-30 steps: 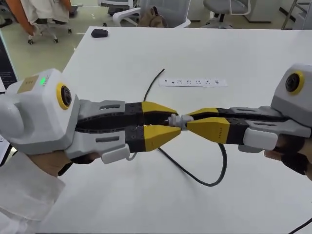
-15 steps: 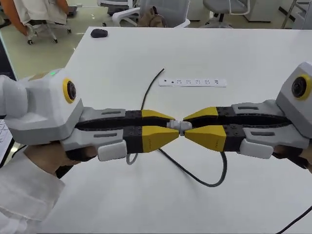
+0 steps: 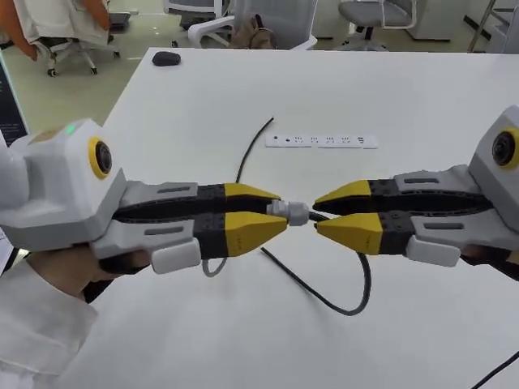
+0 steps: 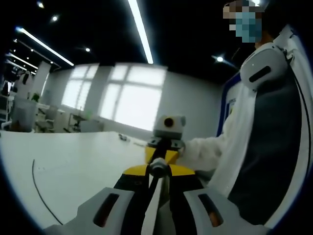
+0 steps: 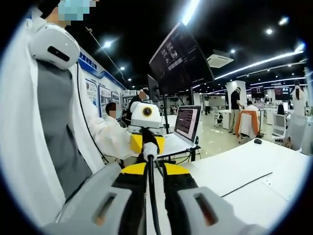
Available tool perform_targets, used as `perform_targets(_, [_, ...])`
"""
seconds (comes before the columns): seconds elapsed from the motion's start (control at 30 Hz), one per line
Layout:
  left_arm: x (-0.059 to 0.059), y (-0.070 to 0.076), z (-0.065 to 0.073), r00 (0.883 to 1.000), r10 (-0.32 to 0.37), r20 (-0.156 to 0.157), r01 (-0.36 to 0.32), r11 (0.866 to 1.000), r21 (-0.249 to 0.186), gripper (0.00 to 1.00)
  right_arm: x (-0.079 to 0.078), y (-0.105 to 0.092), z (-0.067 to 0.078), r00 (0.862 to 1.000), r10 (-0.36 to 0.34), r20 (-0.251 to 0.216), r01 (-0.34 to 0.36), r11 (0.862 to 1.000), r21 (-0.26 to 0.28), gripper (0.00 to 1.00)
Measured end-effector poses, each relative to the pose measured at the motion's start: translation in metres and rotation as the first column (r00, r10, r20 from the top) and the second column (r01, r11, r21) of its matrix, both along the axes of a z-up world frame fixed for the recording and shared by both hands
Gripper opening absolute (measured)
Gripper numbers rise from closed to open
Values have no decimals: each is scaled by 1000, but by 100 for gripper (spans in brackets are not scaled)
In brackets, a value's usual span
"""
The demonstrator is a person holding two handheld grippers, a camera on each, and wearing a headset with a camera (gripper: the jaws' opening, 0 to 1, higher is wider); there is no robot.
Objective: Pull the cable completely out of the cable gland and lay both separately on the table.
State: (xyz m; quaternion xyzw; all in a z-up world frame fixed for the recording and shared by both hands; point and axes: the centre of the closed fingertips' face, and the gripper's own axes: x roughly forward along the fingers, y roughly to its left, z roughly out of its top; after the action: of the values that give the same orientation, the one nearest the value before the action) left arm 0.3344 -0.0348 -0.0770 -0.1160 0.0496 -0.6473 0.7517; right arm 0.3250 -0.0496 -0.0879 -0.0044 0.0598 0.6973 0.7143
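Since half a second ago a gap has opened at mid-frame in the head view. The tips, which nearly met, now stand apart, and a short black stretch of cable (image 3: 357, 292) is bared between them. The left gripper (image 3: 280, 212) is clenched on the gland (image 3: 293, 214), just left of centre. The right gripper (image 3: 318, 214) is clamped on the cable just right of it. Below centre, the rest of the cable sags in a loop onto the table (image 3: 422, 97). In the right gripper view the cable (image 5: 149, 188) runs up between the jaws to the gland (image 5: 149, 149). The pull seems begun, but the cable is not yet out. More drawing apart looks needed before either part can be laid down.
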Motion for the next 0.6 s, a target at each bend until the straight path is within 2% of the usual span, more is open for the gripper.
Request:
perform_targets(0.1, [1,-3,-2,1000,2,12,-3,1000,13,16,-4,4,-5,1000,16,0,-16,1000,-24,3])
perform_targets(0.23, [-1,-5,-3,1000,-3,23,2,1000,26,16,-5,3,-5,1000,15,5,-15,1000,-25,2])
perform_targets(0.3, [1,-5,-1,997,19,73,-21,999,28,16,-3,2,-2,999,4,32,-3,1000,-6,2])
perform_targets(0.43, [2,-8,1,993,34,113,-39,998,39,18,-2,-2,2,999,0,36,-1,1000,17,1])
perform_targets(0.47, [3,-9,0,992,43,115,-49,998,47,21,-2,-3,4,999,0,35,-1,1000,26,1])
perform_targets(0.53, [9,-10,-3,992,65,111,-70,996,46,37,-1,-5,8,1000,-4,29,3,999,47,1])
perform_targets(0.6, [11,-13,-1,991,71,110,-75,997,28,44,-2,-6,11,1000,-2,24,0,998,59,1])
